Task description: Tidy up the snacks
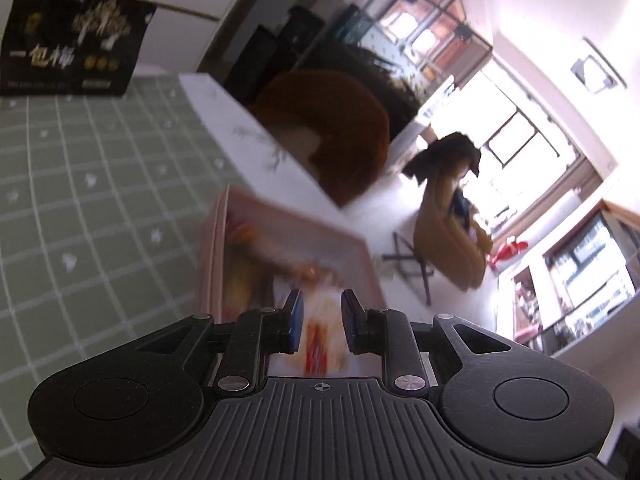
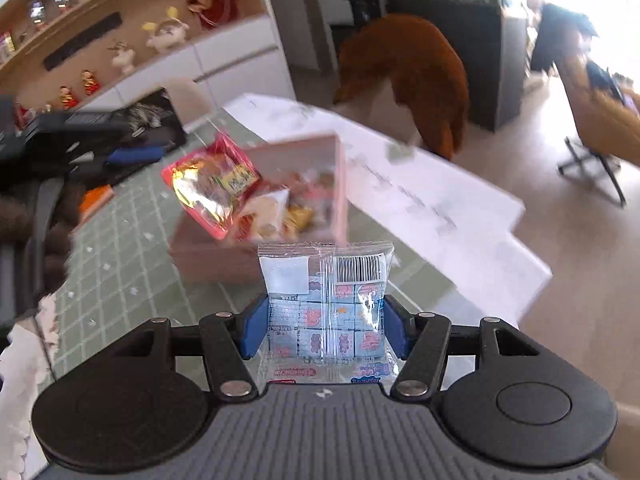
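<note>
1. Our right gripper [image 2: 325, 330]: fingers clamp a clear packet of pale-blue sweets [image 2: 326, 300].
2. Our left gripper [image 1: 321, 320]: fingers narrow, gripping nothing; a blurred wrapper lies below.
3. At 12 o'clock, the pink box [image 2: 340, 184] of snacks sits on the green-checked tabletop [image 2: 120, 272].

A clear snack packet [image 2: 326, 304] stands upright before a pink box [image 2: 280, 200] filled with snacks.

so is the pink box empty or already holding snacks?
Holding snacks: several packets, including a pink-edged one, sit in the pink box.
</note>
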Action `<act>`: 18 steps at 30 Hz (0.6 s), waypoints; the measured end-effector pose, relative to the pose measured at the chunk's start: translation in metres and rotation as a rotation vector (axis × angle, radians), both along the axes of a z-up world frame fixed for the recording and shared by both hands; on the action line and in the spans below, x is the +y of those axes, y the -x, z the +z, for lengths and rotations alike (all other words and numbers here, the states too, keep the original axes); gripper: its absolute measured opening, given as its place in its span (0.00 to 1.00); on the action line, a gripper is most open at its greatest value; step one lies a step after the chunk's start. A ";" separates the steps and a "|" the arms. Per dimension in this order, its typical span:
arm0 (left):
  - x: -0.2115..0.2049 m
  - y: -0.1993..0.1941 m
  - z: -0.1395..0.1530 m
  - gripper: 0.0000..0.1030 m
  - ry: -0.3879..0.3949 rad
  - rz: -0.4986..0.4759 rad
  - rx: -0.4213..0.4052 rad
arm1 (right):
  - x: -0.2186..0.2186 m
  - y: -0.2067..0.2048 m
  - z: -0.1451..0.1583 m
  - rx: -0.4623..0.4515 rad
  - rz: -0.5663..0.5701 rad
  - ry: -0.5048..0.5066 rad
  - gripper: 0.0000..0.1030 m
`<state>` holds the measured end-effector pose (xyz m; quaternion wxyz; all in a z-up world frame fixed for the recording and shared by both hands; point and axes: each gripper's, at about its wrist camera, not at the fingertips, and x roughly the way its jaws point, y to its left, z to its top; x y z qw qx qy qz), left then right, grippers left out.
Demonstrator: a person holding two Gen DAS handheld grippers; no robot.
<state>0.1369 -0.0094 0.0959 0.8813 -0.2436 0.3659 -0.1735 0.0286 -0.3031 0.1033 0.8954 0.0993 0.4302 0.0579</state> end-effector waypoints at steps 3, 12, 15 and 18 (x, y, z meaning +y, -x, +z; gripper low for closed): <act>0.004 0.032 -0.013 0.23 -0.090 0.009 0.012 | -0.010 -0.008 -0.017 0.053 -0.015 -0.015 0.58; 0.009 0.075 -0.010 0.23 -0.239 0.076 -0.002 | 0.029 -0.085 0.048 -0.144 0.068 -0.068 0.59; 0.009 0.080 -0.016 0.23 -0.307 0.091 -0.011 | 0.047 -0.124 0.053 -0.174 0.026 -0.034 0.84; 0.018 0.096 -0.034 0.23 -0.364 0.097 -0.007 | 0.060 -0.126 0.035 -0.137 -0.026 0.025 0.83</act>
